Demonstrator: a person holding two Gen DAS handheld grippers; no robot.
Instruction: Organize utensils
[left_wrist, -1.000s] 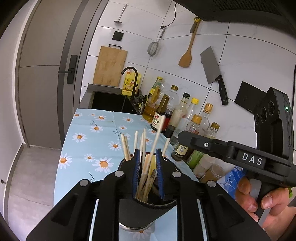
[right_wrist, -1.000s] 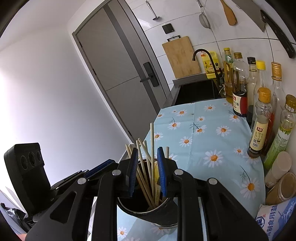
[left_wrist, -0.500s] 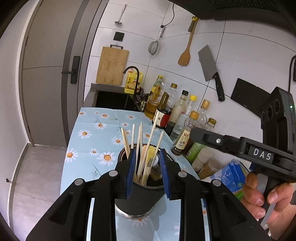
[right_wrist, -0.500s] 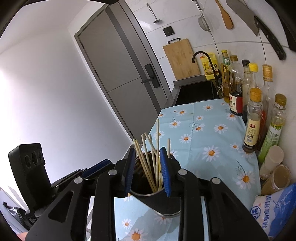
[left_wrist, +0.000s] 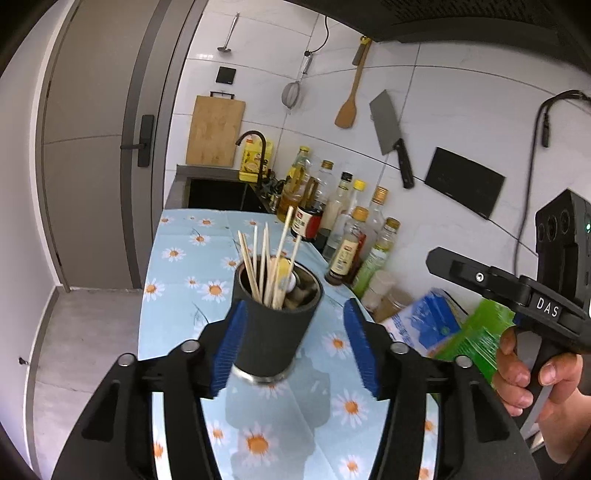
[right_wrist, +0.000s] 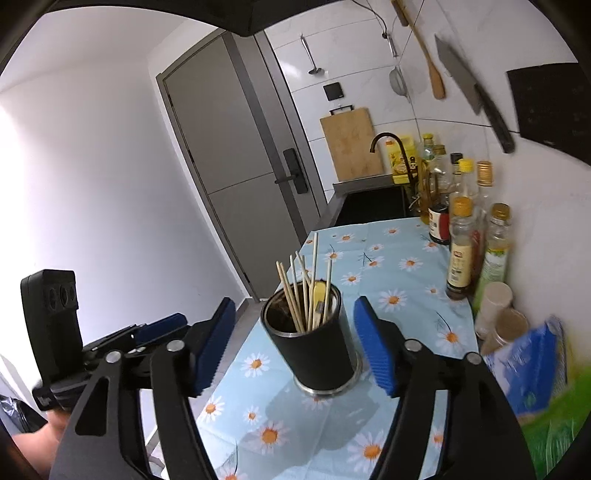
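A black utensil cup (left_wrist: 275, 325) stands upright on the daisy tablecloth (left_wrist: 184, 284), holding several wooden chopsticks (left_wrist: 264, 258) and a yellow-handled utensil. My left gripper (left_wrist: 294, 302) hangs back from the cup with its jaws opening, the blue pads (left_wrist: 360, 347) pressing on nothing. In the right wrist view the same cup (right_wrist: 314, 347) and chopsticks (right_wrist: 306, 284) sit ahead of my right gripper (right_wrist: 294, 300). Its jaws are opening too, with nothing held. The right gripper (left_wrist: 443, 258) shows at the right of the left view. The left gripper (right_wrist: 162, 326) shows at the far left.
Sauce and oil bottles (left_wrist: 351, 236) line the tiled wall, with a blue bag (left_wrist: 424, 325) and a green bag (left_wrist: 476, 339) nearer. A sink (left_wrist: 218, 192) and tap lie beyond the cloth. A cleaver (left_wrist: 388, 125) and wooden spatula hang above. The counter's left edge drops to the floor.
Both grippers pulled back and slightly up from the cup. Their jaws, narrow around the chopsticks before, now stand wide. The chopsticks stay in the cup.
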